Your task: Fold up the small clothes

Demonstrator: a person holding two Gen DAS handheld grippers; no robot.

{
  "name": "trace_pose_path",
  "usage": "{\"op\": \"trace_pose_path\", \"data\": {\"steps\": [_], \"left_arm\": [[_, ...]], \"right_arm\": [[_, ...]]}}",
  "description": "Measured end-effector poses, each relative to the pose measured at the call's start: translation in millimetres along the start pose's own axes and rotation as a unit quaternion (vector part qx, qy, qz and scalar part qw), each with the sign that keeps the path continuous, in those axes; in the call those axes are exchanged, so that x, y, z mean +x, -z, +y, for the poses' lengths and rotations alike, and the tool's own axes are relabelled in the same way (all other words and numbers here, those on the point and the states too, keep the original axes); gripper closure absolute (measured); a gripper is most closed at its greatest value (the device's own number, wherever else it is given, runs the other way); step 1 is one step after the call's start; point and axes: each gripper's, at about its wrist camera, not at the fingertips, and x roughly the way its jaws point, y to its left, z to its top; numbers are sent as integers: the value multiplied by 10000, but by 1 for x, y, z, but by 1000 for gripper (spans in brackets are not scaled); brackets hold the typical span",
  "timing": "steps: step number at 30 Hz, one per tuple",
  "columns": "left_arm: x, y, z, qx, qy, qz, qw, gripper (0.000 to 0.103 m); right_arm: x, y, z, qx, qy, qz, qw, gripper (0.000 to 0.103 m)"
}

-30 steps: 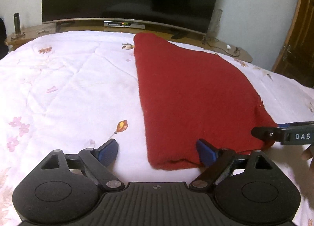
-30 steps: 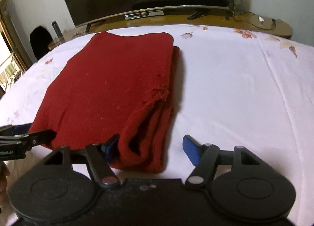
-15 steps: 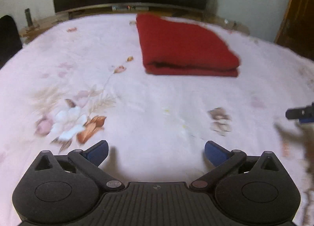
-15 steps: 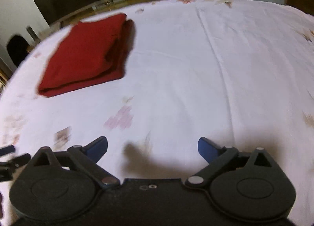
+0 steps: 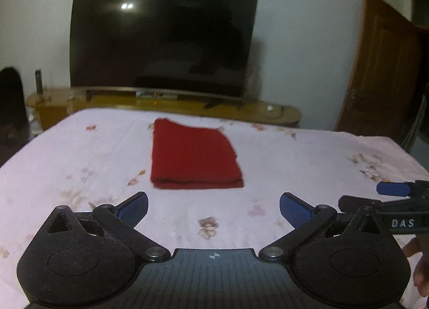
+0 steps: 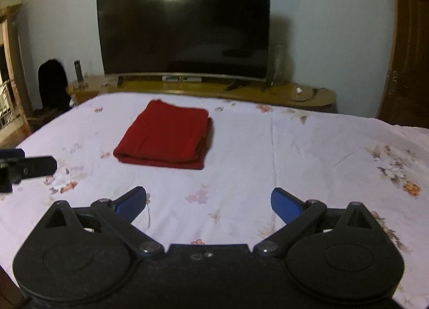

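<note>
Red cloth [image 5: 194,157] lying folded flat on the floral bedsheet [image 5: 308,164], well ahead of both claws and touching neither. Left gripper [image 5: 213,208] spread wide and empty, cloth straight out in front. Right gripper [image 6: 208,203] also released, nothing between the fingers — cloth ahead and off toward its left finger. Looks like a soft knit or fleece: light, floppy, no stiffness, so bound to sag and slide open if lifted by one layer only. Stacked layers showing along the edge nearest the right claw — probably best pinched through the whole stack at the near corners, one claw per corner. Not slippery by the look of it, not fragile either. Fold seems pretty much done. TV [image 6: 185,24] on the wall behind.
</note>
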Motion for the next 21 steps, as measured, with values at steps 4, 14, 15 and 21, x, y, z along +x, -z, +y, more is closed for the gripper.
{"op": "trace_pose_path", "data": {"steps": [4, 14, 15, 21], "left_arm": [[-12, 5, -12, -55, 80, -129, 9999, 0], [-26, 12, -38, -29, 203, -210, 9996, 0], [-26, 12, -40, -13, 211, -203, 9996, 0], [-24, 9, -49, 46, 262, -233, 9994, 0]], "right_arm": [[-17, 5, -7, 25, 41, -150, 9999, 3], [-40, 16, -11, 40, 47, -328, 9994, 3], [-40, 16, -12, 43, 45, -335, 9994, 3], [-43, 19, -18, 92, 99, -359, 9993, 3]]}}
